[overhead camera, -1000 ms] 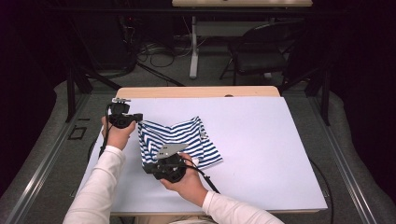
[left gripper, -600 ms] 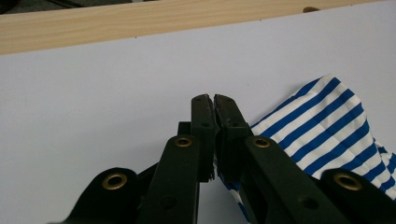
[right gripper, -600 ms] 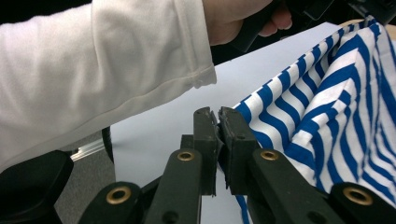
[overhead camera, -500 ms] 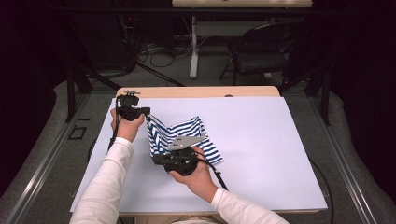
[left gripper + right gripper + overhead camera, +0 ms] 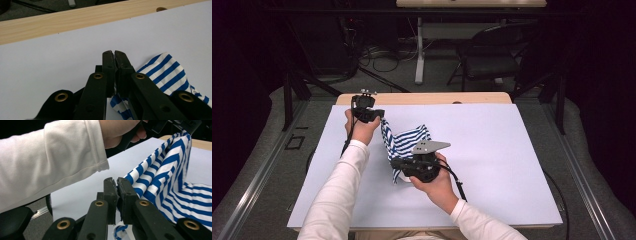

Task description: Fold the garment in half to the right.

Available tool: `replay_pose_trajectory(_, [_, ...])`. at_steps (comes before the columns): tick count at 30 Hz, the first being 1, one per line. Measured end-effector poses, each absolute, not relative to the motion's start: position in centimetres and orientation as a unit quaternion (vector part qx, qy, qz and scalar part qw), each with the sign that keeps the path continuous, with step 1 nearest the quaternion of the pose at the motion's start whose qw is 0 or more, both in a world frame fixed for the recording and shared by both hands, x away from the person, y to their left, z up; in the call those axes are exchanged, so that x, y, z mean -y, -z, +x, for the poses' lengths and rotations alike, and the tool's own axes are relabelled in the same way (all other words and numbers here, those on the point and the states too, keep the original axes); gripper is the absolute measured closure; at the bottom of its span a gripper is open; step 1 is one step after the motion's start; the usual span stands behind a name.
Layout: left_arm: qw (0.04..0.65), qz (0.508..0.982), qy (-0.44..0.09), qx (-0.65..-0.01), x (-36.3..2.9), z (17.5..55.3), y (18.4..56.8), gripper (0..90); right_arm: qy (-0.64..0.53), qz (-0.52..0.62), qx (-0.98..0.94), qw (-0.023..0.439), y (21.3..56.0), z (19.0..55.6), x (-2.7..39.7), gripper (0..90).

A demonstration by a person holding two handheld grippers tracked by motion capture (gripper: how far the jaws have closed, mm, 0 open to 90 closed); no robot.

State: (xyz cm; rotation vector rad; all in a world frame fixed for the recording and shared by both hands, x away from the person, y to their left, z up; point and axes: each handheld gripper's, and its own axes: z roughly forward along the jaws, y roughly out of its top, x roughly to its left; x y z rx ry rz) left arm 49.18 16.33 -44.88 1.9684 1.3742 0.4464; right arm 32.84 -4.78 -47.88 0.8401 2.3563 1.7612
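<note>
The blue-and-white striped cloth (image 5: 404, 142) hung stretched above the white-covered desk (image 5: 512, 165) — one edge clamped in the left gripper (image 5: 379, 116) farther off, the other in the right gripper (image 5: 396, 162) nearer; its taut edge ran between both closed fingers

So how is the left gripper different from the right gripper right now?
The left gripper is held near the table's far wooden edge; the right gripper is nearer the person, mid-table. The right gripper carries a grey three-cornered plate on top; the left gripper has no such plate. The left gripper holds the higher end of the striped cloth, the right gripper the lower end. Both are shut on the cloth.
</note>
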Motion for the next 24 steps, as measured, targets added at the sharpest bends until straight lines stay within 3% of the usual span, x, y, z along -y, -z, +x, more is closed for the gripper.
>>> replay_pose_trajectory(24, [0.337, 0.765, -0.171, -0.522, -10.1, 52.2, 46.9, 87.4, -0.557, 0.327, -0.761, 0.068, 49.1, 34.4, 9.7, 85.9])
